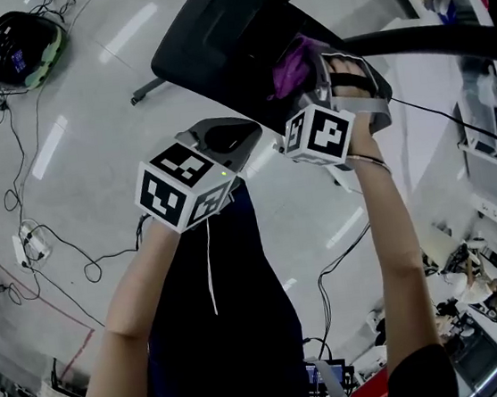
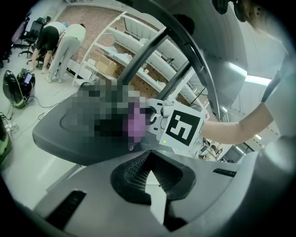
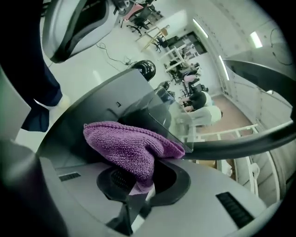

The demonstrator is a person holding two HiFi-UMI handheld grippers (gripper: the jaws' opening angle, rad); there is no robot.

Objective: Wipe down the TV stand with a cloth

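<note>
The dark stand base (image 1: 211, 36) rests on the pale glossy floor (image 1: 84, 105), directly ahead of both jaw pairs. A purple cloth (image 3: 127, 148) lies on the base, pinched between the right gripper's (image 3: 138, 185) jaws. Cables (image 1: 12, 132) trail across the floor, well left of the jaws.

cloth (image 3: 127, 148): purple, ribbed knit | TV stand (image 1: 203, 46): matte black | right gripper (image 3: 136, 187): grey shell, black-and-white marker cube | floor (image 1: 84, 105): glossy pale grey

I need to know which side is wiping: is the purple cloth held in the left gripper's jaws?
No, the right gripper view shows the purple cloth pinched between the right gripper's jaws.
</note>
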